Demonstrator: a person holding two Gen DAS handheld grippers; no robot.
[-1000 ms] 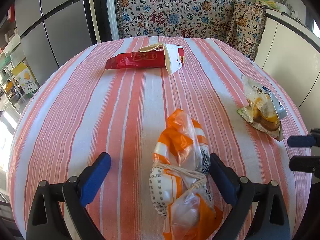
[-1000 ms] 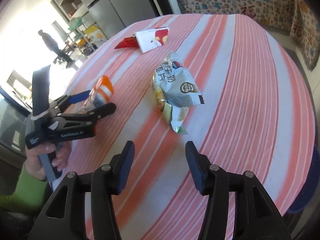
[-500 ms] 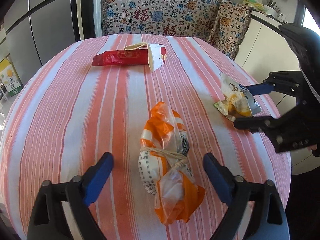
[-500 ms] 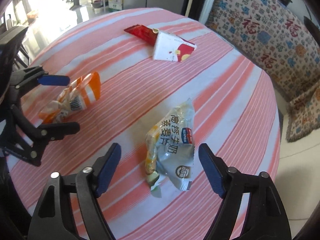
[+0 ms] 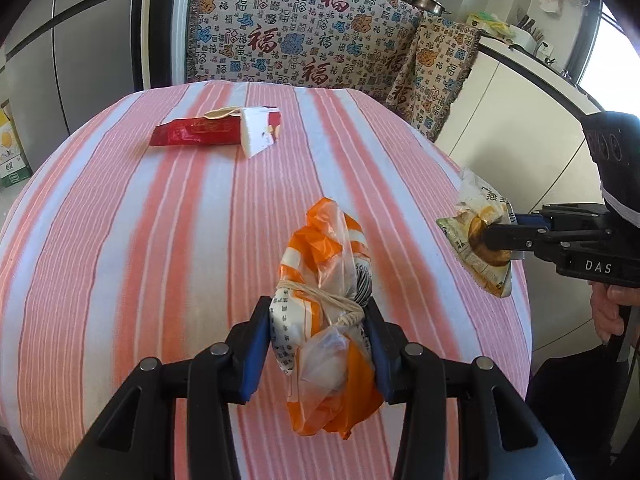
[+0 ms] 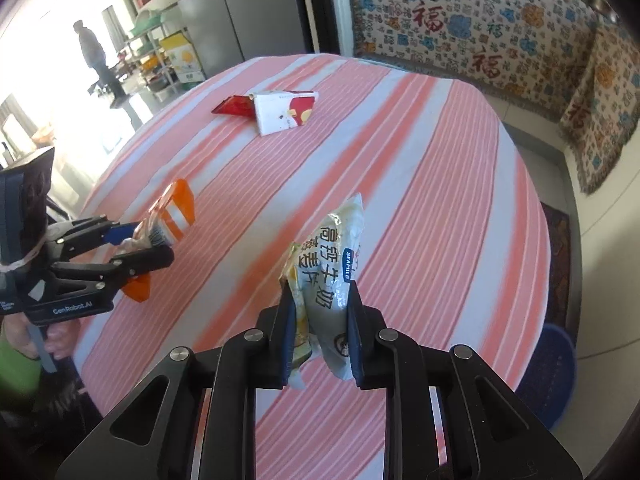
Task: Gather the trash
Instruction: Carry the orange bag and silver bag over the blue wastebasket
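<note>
While our left gripper (image 5: 318,344) is closing on the orange bag (image 5: 328,320) near the tabletop's (image 5: 160,240) front edge and our right gripper (image 6: 320,330) is closing on the snack packet (image 6: 330,276) by its right edge, thin film is risking slipping free.

A: What colours sit between the left gripper's (image 5: 318,344) blue pads?
B: An orange-and-white bag (image 5: 326,320), part clear. The right gripper (image 6: 320,320) pinches a silvery-white wrapper (image 6: 334,276) with dark lettering.
A: Beyond both?
B: A red-and-white packet (image 5: 218,132) on a pink-and-white striped tablecloth (image 5: 140,240).
</note>
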